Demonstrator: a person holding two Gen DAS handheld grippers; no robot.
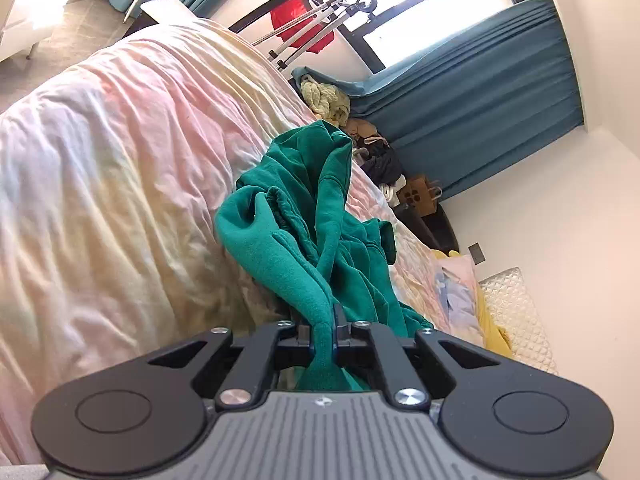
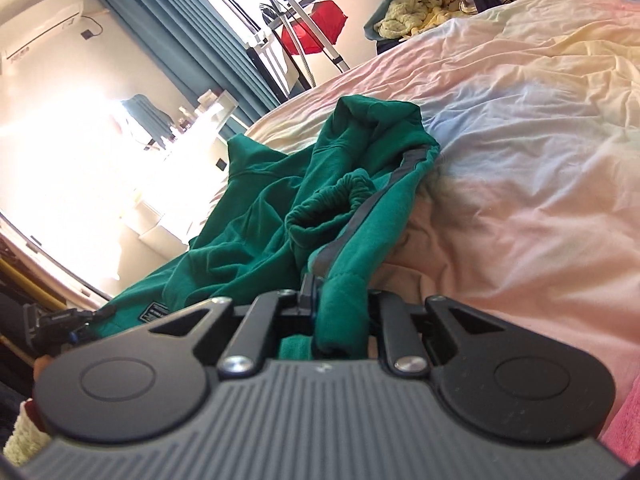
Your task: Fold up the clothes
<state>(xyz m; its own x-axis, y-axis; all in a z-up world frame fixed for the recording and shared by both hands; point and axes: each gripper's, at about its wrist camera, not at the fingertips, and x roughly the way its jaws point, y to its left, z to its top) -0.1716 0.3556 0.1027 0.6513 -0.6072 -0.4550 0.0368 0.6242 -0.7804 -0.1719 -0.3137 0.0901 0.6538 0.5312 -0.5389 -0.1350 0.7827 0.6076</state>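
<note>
Both grippers — left gripper (image 1: 323,320), right gripper (image 2: 320,296) — clamp green garment (image 1: 304,216).

Left gripper (image 1: 323,322), seen from its own wrist camera, has both black fingers closed tight on a fold of green garment (image 1: 304,216), angled downward. Right gripper (image 2: 338,298) is likewise clamped on a thicker bunch of the same fabric, its fingers standing slightly apart around it, pointing down. The left gripper also shows at the right camera's lower left edge.
</note>
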